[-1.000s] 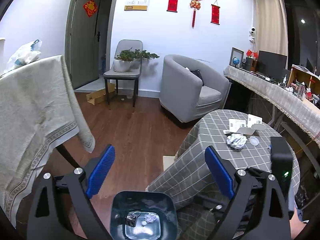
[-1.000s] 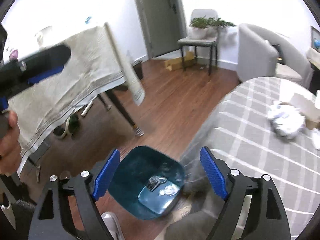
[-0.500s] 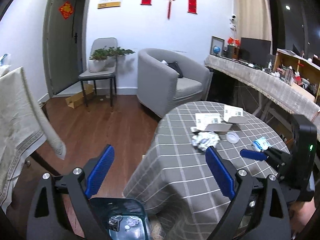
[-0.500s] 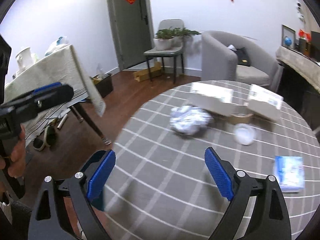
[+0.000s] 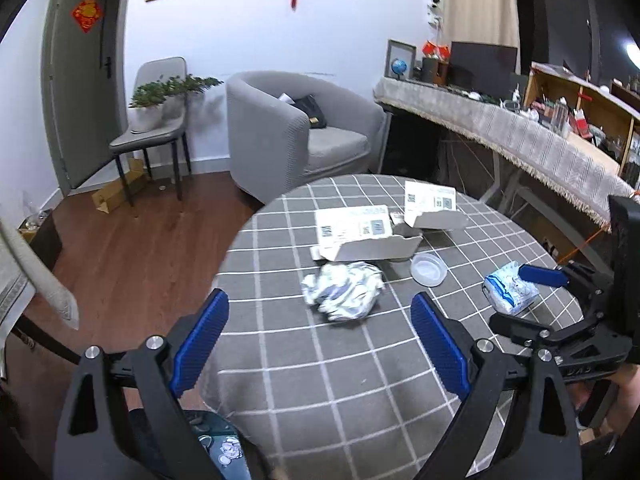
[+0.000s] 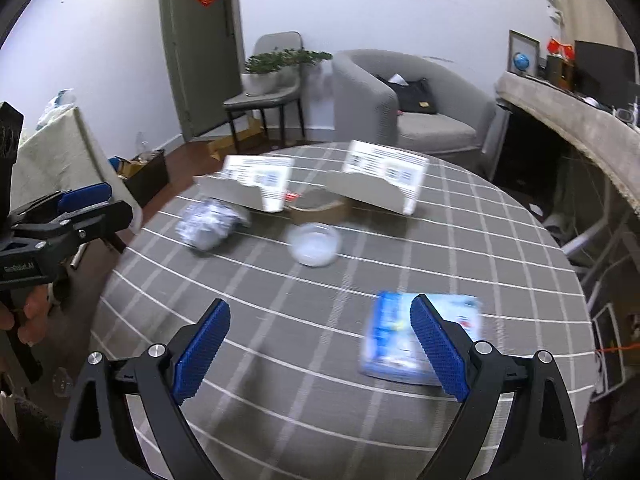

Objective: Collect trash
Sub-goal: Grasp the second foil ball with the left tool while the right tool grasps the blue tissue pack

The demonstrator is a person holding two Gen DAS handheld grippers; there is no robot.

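A round table (image 5: 304,364) in grey checked cloth carries the trash. On it lie a crumpled silvery wad (image 5: 342,296) (image 6: 208,224), a clear plastic lid (image 5: 429,269) (image 6: 315,244), a blue-white packet (image 5: 510,290) (image 6: 394,336) and two torn cardboard boxes (image 5: 360,236) (image 6: 380,182). My left gripper (image 5: 320,320) is open and empty above the near part of the table, with the wad just beyond its fingers. My right gripper (image 6: 320,320) is open too. Its right finger (image 6: 438,348) overlaps the packet, and I cannot tell if it touches.
A dark teal bin (image 5: 216,452) with a few scraps stands on the wood floor below the table's near-left edge. A grey armchair (image 5: 296,136), a chair with a potted plant (image 5: 156,120) and a long cloth-covered counter (image 5: 520,136) lie beyond the table. Another draped table (image 6: 56,152) stands at the left.
Both grippers have swung from over the floor bin to above the round table. The bin has left the right wrist view, and the right jaws stand a little wider.
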